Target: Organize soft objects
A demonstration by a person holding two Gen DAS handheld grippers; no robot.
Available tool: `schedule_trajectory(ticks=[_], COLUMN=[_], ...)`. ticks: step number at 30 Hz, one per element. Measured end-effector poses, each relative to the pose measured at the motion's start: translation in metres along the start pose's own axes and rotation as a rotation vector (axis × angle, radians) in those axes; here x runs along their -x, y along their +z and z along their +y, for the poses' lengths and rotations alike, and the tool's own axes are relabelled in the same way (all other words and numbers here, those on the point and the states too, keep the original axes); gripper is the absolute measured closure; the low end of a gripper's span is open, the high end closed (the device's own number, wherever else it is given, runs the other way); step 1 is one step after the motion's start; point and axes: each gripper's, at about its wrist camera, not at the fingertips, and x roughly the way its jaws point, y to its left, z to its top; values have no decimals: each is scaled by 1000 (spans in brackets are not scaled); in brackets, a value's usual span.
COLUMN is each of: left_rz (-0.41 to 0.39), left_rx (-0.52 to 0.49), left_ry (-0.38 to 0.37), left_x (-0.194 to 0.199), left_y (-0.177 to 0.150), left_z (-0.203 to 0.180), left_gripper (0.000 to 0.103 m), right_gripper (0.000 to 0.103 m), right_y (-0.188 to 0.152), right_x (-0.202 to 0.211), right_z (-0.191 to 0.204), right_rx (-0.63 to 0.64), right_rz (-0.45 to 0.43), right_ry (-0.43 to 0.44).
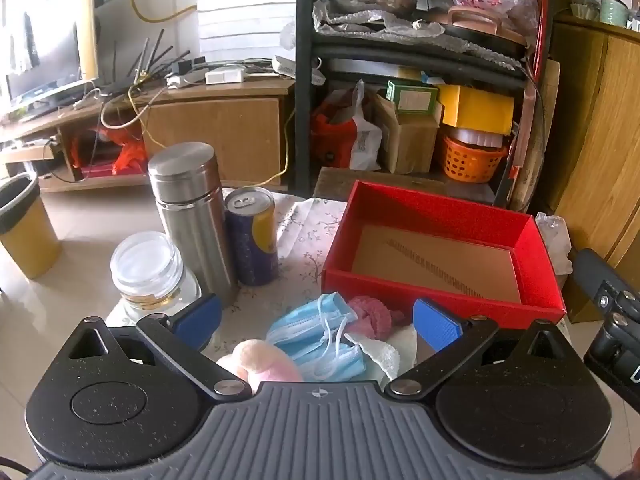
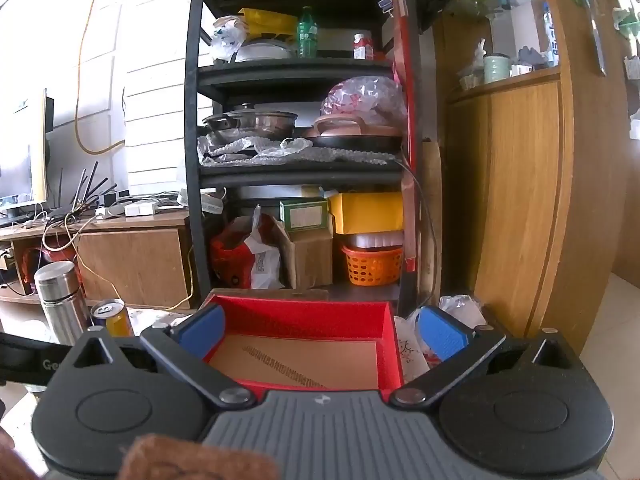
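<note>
We hover the left gripper [image 1: 316, 320], jaws apart, over the blue masks [image 1: 320, 344]; next, clamp one for the red box [image 1: 440, 304]. Right gripper [image 2: 320, 336] gapes empty.

Red box [image 1: 440, 208] with a tan floor, light-blue masks [image 1: 320, 340], a pink cloth [image 1: 370, 312] (knobbly), blue-and-yellow can [image 1: 252, 240].

My left hand-held gripper [image 1: 316, 316] is matt black plastic with ribbed blue pads. Below it lie pleated blue paper-like masks [image 1: 320, 340], a fuzzy pink plush [image 1: 264, 364] and a nubbly pink cloth [image 1: 370, 314]. The flask [image 1: 192, 216] is brushed steel, the jar [image 1: 150, 276] clear glass, the red box [image 1: 440, 240] textured card.
</note>
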Motion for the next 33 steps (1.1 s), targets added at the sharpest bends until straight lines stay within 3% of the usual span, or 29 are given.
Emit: schedule_trajectory(ticks=[33], left_rz=[-2], left_rx=[-2], left_ry=[-2], left_x=[1], left_y=[-1], left_z=[-1], left_gripper=[5], right_gripper=[24], right_y=[-2], right_x=[-1], right_z=[2], right_rx=[4], right_rz=[8], right_ry=[1])
